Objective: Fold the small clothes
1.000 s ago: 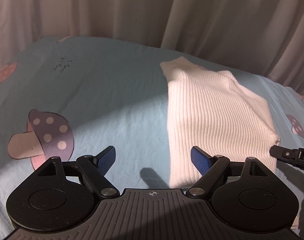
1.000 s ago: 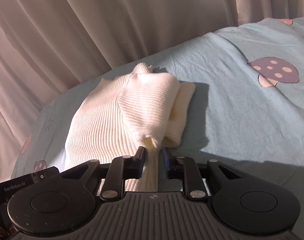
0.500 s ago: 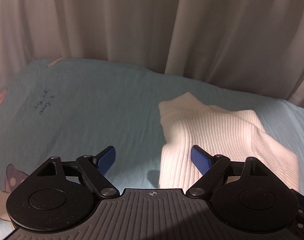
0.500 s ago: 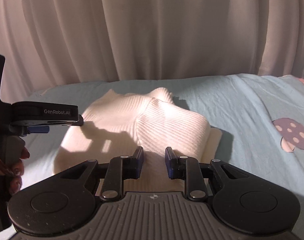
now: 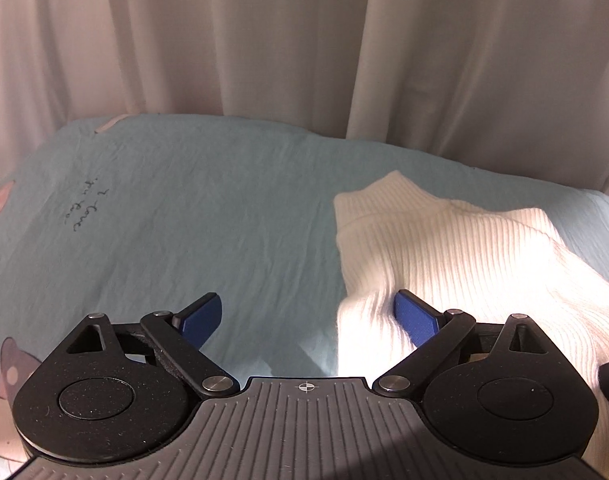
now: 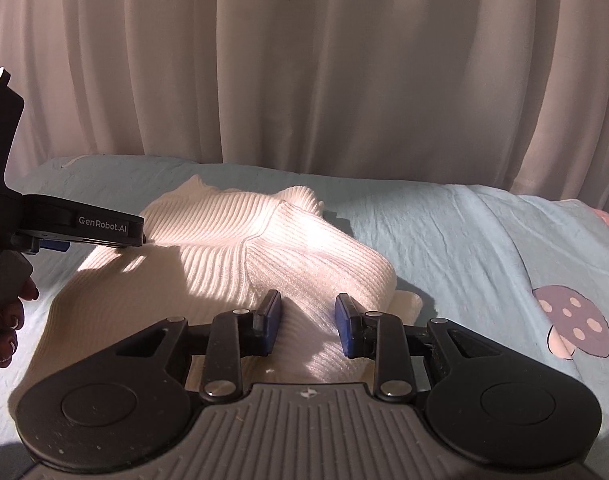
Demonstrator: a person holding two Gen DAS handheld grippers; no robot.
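— Sweater, white ribbed knit, lying on the right side of the bed, collar end towards the curtain. From the left wrist: left gripper with jaws far apart and opening wider, nothing clamped; right blue pad over the sweater's near left edge, left pad over bare sheet.

— Moved in since a second ago?

— Yes. Swung across so the sweater's edge now sits nearer the open jaws. Handwritten scribble on the sheet at far left, well clear.

— And from the right wrist?

— Sweater folded over on itself, a doubled hump under the right gripper. Jaws partly apart and opening; a ridge of knit between the pads, apparently no longer pinched. Clamped on that fold a second ago, so released now. Left gripper hovering over the sweater's left shoulder, hand on its handle.

— Meaning for the fold?

— Probably one fold laid down and let go; next fold likely from the left edge. Mushroom print off to the right, well apart.
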